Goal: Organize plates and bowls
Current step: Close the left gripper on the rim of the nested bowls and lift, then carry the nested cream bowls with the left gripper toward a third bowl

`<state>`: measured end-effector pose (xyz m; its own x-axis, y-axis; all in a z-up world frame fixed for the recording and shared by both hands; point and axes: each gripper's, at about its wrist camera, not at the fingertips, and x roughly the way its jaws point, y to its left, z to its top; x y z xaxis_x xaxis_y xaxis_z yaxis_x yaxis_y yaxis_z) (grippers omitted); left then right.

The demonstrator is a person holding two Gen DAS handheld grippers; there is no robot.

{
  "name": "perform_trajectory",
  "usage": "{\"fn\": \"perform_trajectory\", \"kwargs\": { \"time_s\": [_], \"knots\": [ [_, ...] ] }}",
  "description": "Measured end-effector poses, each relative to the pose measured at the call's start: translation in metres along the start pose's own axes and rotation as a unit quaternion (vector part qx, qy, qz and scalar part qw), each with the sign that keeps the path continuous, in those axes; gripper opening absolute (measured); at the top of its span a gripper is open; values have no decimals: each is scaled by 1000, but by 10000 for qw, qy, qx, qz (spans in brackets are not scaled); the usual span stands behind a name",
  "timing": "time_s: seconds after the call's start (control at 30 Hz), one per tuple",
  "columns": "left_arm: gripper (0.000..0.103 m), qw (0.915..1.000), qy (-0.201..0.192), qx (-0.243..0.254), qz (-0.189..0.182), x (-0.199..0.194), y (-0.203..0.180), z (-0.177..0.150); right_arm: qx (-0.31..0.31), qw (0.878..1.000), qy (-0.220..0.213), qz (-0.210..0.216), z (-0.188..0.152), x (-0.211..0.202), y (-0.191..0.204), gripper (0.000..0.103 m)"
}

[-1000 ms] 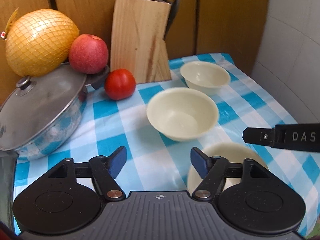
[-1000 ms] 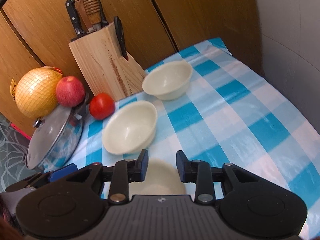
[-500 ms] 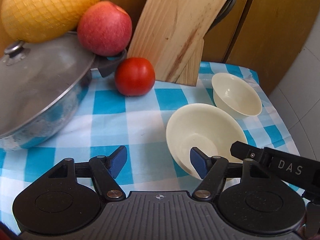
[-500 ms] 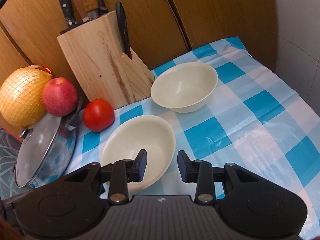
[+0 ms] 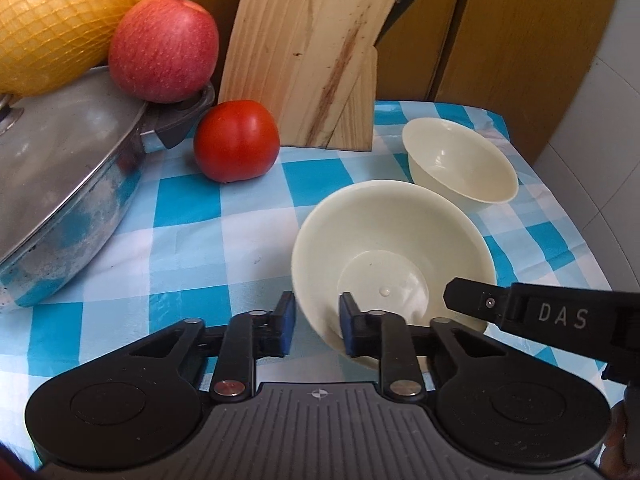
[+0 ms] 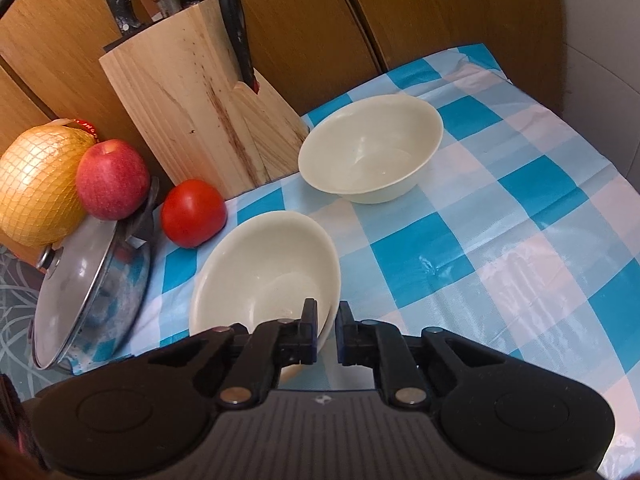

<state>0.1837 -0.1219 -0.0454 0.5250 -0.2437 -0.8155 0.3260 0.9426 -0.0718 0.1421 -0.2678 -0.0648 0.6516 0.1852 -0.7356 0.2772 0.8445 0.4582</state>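
Two cream bowls sit on the blue checked tablecloth. The near bowl is straddled at its near rim by my left gripper, whose blue pads have narrowed around the wall. My right gripper has its jaws close on the same bowl's right rim; whether they press it I cannot tell. A right gripper finger shows in the left wrist view beside the bowl. The far bowl stands free by the knife block.
A wooden knife block stands at the back. A red tomato lies before it. A lidded steel pan at left carries an apple and a netted pomelo. The table edge and a tiled wall are at right.
Both grippers moved forward over the near bowl. The left jaws narrowed from wide open onto its near rim. The right jaws narrowed at its right rim.
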Motion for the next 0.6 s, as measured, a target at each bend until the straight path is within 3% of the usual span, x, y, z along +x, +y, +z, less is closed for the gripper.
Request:
{"fn": "perform_trajectory", "kwargs": {
  "time_s": [0.6],
  "knots": [
    [26,9986,-449,71,-267,-51,-7,-4,30,9994,-287,195,-13,-54,-3,11]
  ]
}}
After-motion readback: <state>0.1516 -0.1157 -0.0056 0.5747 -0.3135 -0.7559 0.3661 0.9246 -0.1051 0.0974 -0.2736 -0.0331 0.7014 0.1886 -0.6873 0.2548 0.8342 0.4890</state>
